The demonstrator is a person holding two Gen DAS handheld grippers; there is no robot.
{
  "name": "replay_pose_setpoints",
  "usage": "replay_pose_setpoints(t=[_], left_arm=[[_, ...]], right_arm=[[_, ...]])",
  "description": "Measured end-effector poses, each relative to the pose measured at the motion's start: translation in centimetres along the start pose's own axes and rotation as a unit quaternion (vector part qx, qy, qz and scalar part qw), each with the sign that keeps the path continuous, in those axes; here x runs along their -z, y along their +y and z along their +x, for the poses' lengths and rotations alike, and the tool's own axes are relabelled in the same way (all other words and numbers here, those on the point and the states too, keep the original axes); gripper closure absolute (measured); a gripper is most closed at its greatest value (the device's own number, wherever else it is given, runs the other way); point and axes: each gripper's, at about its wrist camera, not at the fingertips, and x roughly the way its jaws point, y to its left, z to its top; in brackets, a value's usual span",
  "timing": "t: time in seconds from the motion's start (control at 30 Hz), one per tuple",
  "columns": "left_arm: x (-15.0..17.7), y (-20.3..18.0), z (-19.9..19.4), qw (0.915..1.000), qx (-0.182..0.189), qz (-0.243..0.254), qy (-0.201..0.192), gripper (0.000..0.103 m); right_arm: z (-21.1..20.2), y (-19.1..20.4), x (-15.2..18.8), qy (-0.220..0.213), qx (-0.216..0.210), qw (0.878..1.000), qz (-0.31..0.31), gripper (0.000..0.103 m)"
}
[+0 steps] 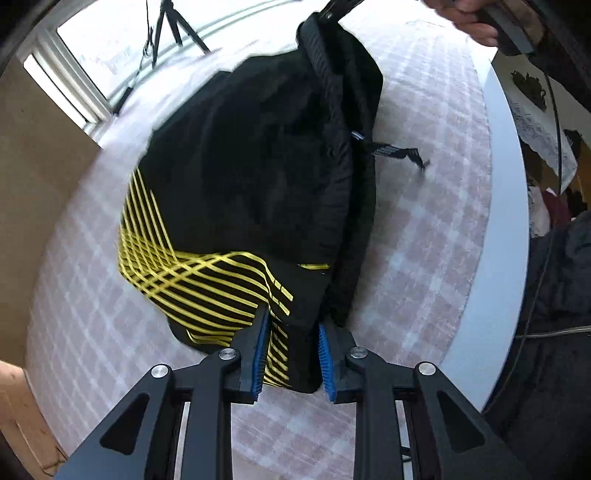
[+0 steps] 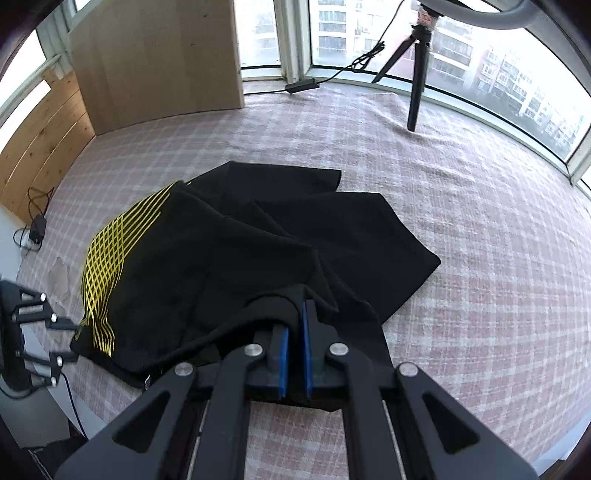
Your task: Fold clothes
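A pair of black shorts with yellow crossing stripes [image 1: 236, 206] lies crumpled on the pink checked bedspread [image 1: 424, 240]; it also shows in the right wrist view [image 2: 229, 258]. My left gripper [image 1: 291, 332] is open, its blue pads either side of the striped hem corner, which lies between the jaws. My right gripper [image 2: 295, 314] is shut on the black waistband edge and holds it lifted a little. In the left wrist view the right gripper [image 1: 332, 11] grips the garment's far end at the top. A drawstring [image 1: 399, 151] trails out to the right.
A black tripod [image 2: 417, 74] stands on the bed by the windows. A wooden panel [image 2: 159, 55] and slatted wood wall [image 2: 40, 147] bound the far left. A charger and cables [image 2: 37, 229] lie at the left edge. The bed's white edge [image 1: 506, 221] runs on the right.
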Motion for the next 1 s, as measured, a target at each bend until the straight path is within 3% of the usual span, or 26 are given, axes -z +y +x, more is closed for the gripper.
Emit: replay_pose_setpoints(t=[0.1,0.17,0.2,0.27,0.4,0.67,0.7,0.8,0.93,1.0], left_arm=[[0.8,5.0,0.5,0.9928,-0.019,-0.118,0.002,0.082],[2.7,8.7,0.8,0.9778,-0.022,-0.208,0.018,0.082],[3.7,9.6,0.9,0.9730,-0.024,-0.228,0.030,0.081],[5.3,10.0,0.6,0.9709,-0.029,-0.234,0.044,0.078],[6.6,8.4,-0.2,0.9760,0.008,-0.210,0.056,0.071],[3.6,6.9,-0.4,0.9879,0.005,-0.151,0.034,0.068],[3.3,7.3,-0.5,0.9872,0.003,-0.157,0.027,0.068],[3.5,10.0,0.8,0.9711,0.035,-0.234,0.029,0.066],[2.6,13.3,3.2,0.9584,0.012,-0.282,0.041,0.066],[2.0,13.1,3.1,0.9615,0.014,-0.272,0.037,0.067]], right_arm=[[-0.1,-0.7,-0.6,-0.007,-0.003,1.000,0.020,0.097],[-0.4,-0.8,-0.9,-0.012,-0.008,1.000,0.028,0.097],[-0.5,-0.7,-1.0,-0.012,-0.011,1.000,0.027,0.097],[-0.4,-0.1,-1.4,-0.009,-0.013,1.000,0.019,0.097],[0.3,1.1,-2.1,-0.004,-0.015,1.000,0.002,0.097],[2.2,3.4,-3.6,0.011,-0.010,1.000,-0.025,0.096],[2.4,3.3,-3.9,0.012,-0.004,1.000,-0.023,0.097],[3.5,2.1,-4.7,0.020,0.004,1.000,-0.004,0.097],[5.6,0.5,-5.4,0.048,0.002,0.999,0.010,0.096],[5.7,0.2,-5.2,0.060,-0.008,0.998,0.010,0.095]])
